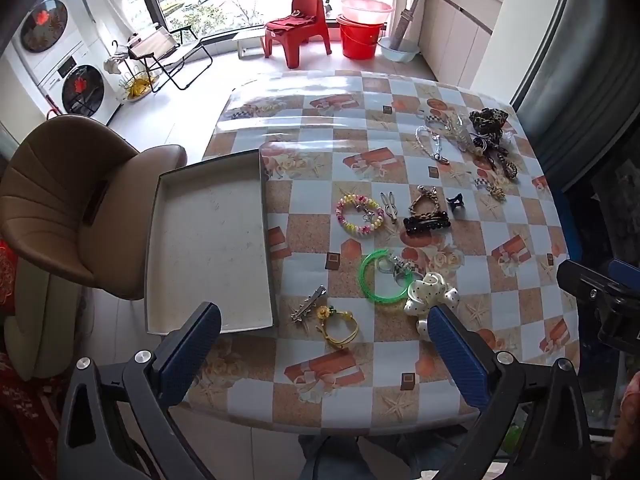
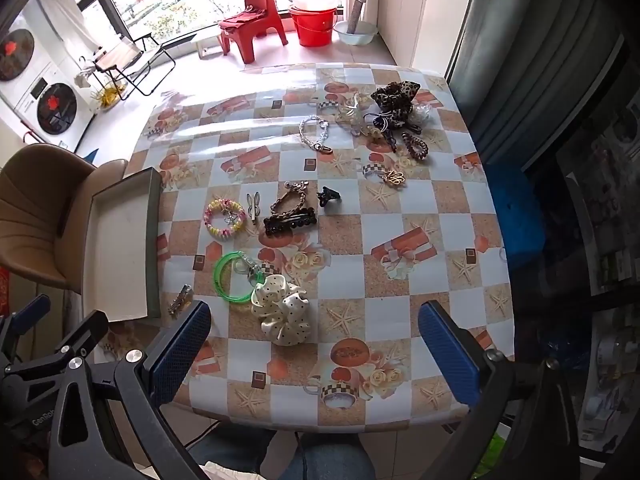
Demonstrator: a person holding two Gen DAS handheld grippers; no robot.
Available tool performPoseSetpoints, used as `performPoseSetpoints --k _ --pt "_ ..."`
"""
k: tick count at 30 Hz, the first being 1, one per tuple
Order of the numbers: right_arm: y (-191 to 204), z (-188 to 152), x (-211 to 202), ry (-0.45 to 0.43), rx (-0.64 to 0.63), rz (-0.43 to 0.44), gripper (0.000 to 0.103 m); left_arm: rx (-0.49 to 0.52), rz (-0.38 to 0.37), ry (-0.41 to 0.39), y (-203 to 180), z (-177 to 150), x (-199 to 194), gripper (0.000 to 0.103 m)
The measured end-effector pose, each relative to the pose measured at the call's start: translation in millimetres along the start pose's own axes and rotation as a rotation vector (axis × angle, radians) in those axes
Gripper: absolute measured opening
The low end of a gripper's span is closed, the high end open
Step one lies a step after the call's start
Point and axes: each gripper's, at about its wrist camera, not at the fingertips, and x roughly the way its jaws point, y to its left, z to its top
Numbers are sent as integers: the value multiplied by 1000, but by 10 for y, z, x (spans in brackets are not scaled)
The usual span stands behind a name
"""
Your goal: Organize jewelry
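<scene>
A shallow grey-walled tray with a white floor sits at the checkered table's left edge, nothing in it. Both the left gripper and right gripper hang wide open, holding nothing. The jewelry lies loose on the cloth: green plastic bangle, pastel beaded bracelet. Only the left view shows the yellow flower cord bracelet.

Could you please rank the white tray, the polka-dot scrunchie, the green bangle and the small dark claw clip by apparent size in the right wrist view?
1. white tray
2. polka-dot scrunchie
3. green bangle, nearly alike
4. small dark claw clip
</scene>
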Motion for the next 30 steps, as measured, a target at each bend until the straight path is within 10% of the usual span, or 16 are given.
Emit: performPoseSetpoints --k 30 --pt "61 -4 -19 1 -22 -16 103 -10 20 1 38 -17 8 103"
